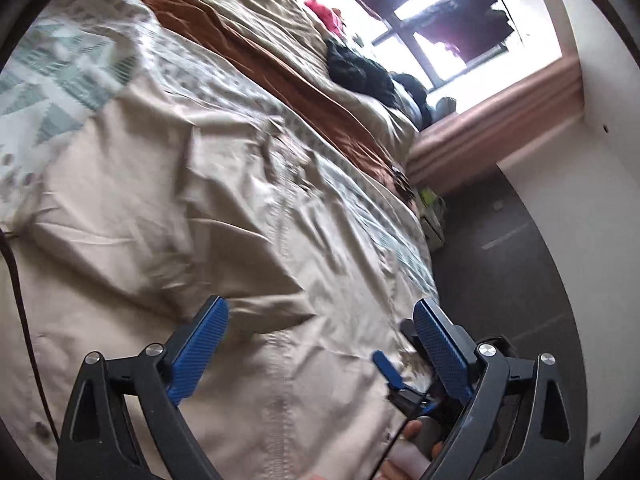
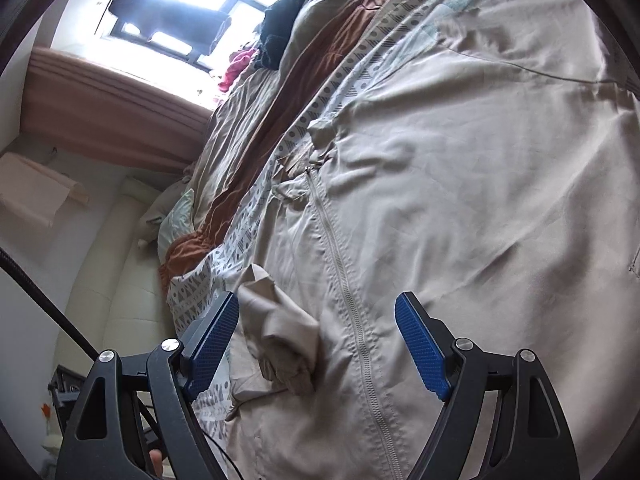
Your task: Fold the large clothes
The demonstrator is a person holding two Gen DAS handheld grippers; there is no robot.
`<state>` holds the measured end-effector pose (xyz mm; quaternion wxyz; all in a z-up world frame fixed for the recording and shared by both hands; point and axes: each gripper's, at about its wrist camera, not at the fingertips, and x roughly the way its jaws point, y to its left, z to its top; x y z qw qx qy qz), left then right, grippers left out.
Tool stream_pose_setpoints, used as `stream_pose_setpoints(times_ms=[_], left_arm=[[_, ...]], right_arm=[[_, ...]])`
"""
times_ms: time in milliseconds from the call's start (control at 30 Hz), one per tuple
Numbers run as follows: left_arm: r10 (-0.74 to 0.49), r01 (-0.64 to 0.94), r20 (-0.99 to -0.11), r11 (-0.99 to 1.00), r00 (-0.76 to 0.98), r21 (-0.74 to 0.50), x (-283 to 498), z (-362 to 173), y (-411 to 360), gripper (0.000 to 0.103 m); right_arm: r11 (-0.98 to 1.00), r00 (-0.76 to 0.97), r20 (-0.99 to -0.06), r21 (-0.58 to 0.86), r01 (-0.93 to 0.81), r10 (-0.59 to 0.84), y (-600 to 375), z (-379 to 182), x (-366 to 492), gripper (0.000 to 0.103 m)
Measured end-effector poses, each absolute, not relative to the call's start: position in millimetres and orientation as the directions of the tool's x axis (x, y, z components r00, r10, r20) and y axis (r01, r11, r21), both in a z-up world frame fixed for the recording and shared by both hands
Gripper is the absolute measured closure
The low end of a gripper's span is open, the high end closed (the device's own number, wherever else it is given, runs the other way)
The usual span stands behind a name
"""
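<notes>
A large beige zip-front jacket (image 1: 168, 208) lies spread on the bed; its zipper (image 1: 282, 352) runs down the middle. In the right wrist view the jacket (image 2: 460, 200) fills the frame, with its zipper (image 2: 348, 292) in the centre and a bunched sleeve cuff (image 2: 280, 332) at the left. My left gripper (image 1: 320, 312) is open and empty just above the jacket. My right gripper (image 2: 316, 308) is open and empty above the cuff and zipper. The other gripper's blue fingertip (image 1: 386, 364) shows low in the left wrist view.
The bed has a patterned sheet (image 1: 60, 64), a brown blanket (image 1: 256, 52) and a beige duvet (image 2: 248, 128). Dark and red clothes (image 1: 356, 68) lie near the window (image 1: 436, 20). A pink curtain (image 1: 500, 124) and dark floor (image 1: 492, 256) lie beyond the bed's edge. A black cable (image 1: 20, 304) hangs at the left.
</notes>
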<state>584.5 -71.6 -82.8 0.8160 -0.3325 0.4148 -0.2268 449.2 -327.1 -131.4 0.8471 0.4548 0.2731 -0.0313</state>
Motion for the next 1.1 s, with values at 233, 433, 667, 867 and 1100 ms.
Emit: stream_pose_setpoints(times_ms=[233, 433, 667, 867, 1100], left_arm=[[-0.556, -0.007, -0.549, 0.698, 0.624, -0.716, 577, -112, -2, 0.007], [-0.529, -0.047, -0.569, 0.705, 0.63, -0.708, 579, -129, 42, 0.007], [-0.502, -0.097, -0.591, 0.705, 0.631, -0.703, 582, -149, 78, 0.014], [-0.466, -0.15, -0.621, 0.711, 0.63, -0.687, 583, -162, 99, 0.026], [-0.394, -0.172, -0.636, 0.747, 0.664, -0.642, 581, -154, 107, 0.027]], right_arm=[[0.718, 0.829, -0.508, 0.666, 0.204, 0.235, -280, -117, 471, 0.024], [0.866, 0.768, -0.607, 0.478, 0.145, 0.207, -227, -120, 505, 0.024], [0.934, 0.696, -0.712, 0.306, 0.183, 0.097, -186, -133, 543, 0.024], [0.957, 0.64, -0.766, 0.224, 0.182, 0.057, -165, -155, 567, 0.024], [0.967, 0.565, -0.825, 0.154, 0.203, 0.013, -152, -182, 588, 0.024]])
